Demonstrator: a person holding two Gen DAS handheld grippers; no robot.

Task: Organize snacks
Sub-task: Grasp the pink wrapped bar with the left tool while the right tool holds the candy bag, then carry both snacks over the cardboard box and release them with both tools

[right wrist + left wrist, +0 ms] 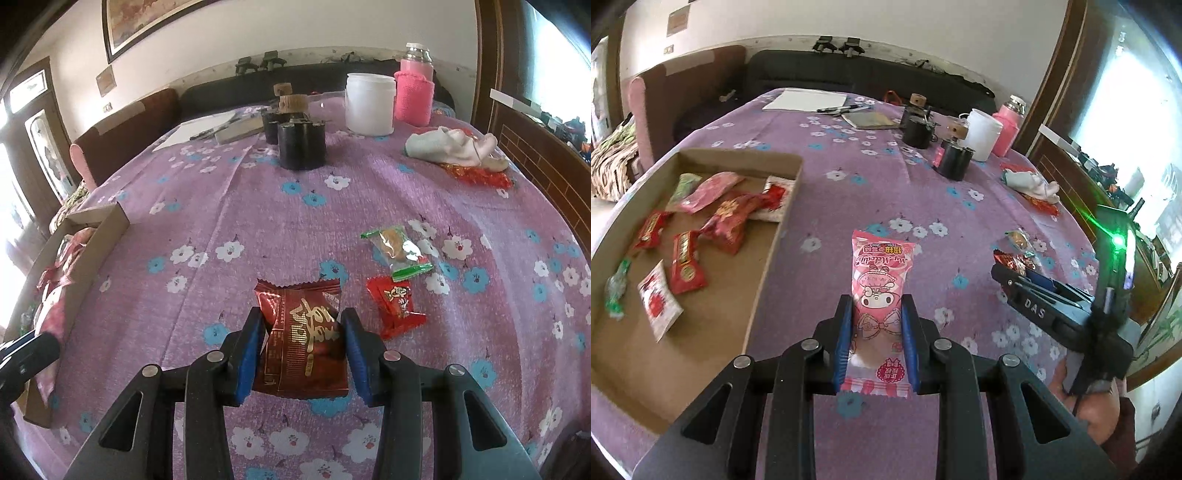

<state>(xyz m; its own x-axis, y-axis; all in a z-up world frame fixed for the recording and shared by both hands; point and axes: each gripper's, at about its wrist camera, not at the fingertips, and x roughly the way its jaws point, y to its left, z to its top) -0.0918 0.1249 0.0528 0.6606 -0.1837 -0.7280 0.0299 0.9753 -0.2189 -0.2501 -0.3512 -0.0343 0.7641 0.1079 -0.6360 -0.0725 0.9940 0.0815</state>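
Left wrist view: both of my grippers have a snack pinched over the purple flowered tablecloth (871, 177).
Cardboard box (764, 254) sits on the left with several snack packs inside it. My left gripper (877, 314) has its jaws clamped on the pink packet (881, 288), just right of the box wall. My right gripper (303, 328) has its jaws squeezing the dark red packet (303, 343). Green-edged pack (397, 251) and small red pack (397, 304) lie loose on the cloth, near its right finger.
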